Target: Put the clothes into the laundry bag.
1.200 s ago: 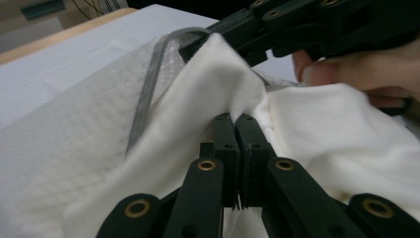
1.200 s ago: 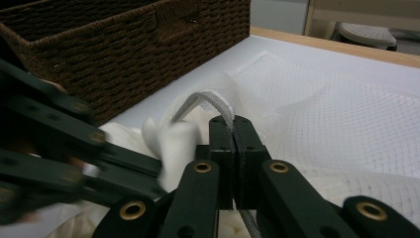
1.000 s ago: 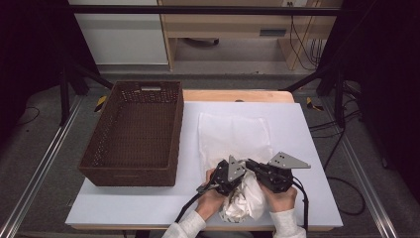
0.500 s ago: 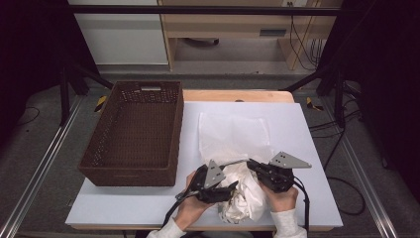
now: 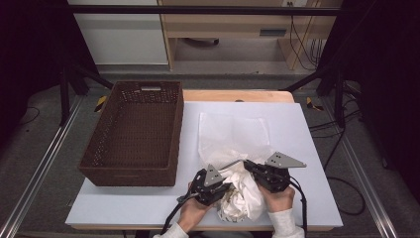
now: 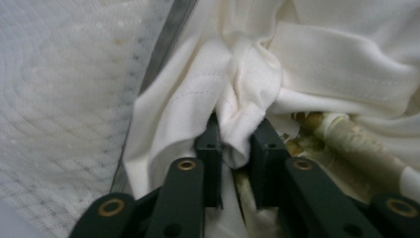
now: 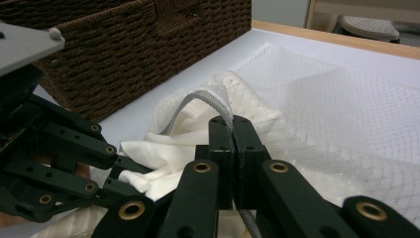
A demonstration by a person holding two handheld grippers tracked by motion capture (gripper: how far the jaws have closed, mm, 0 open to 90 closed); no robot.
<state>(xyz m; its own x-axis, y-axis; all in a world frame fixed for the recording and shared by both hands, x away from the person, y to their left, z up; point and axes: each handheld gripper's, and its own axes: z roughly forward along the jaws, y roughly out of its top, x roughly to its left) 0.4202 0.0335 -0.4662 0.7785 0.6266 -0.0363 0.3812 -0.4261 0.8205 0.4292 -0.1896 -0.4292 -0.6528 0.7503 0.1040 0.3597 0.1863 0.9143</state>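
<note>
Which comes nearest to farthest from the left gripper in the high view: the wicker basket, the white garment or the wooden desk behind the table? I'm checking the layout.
From the left gripper:
1. White garment, bunched at the table's near edge, pinched in its fingers.
2. Wicker basket, to its left on the table.
3. Wooden desk, far beyond the table at the back.

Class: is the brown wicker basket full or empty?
Empty: the high view shows the basket with a bare woven floor, while the white garment lies outside on the table.
</note>
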